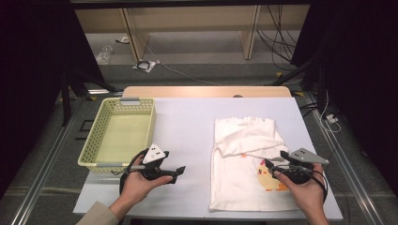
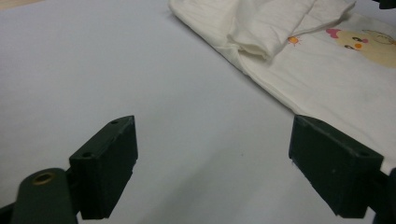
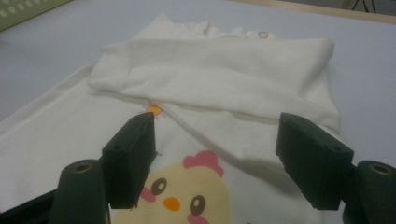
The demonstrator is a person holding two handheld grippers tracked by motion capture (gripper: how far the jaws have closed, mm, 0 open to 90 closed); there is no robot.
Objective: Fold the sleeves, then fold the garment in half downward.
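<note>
Lying flat on the right half of the white worktop [image 1: 187,122] is a cream shirt [image 1: 234,187] with a yellow chick print [image 1: 270,178], its sleeves folded across the chest just below the collar. The right gripper [image 1: 273,165] hangs low over the print, near the shirt's right edge, its fingers [image 3: 133,158] spread wide with nothing clamped between them; from the right gripper view, the chick's face and the folded sleeve sit in the gap, untouched. The left gripper [image 1: 180,169] is held over bare worktop just left of the shirt, fingers [image 2: 105,165] also wide apart and empty, the shirt's left hem close to one pad. A pale green basket [image 1: 96,136] stands at the worktop's left edge.
</note>
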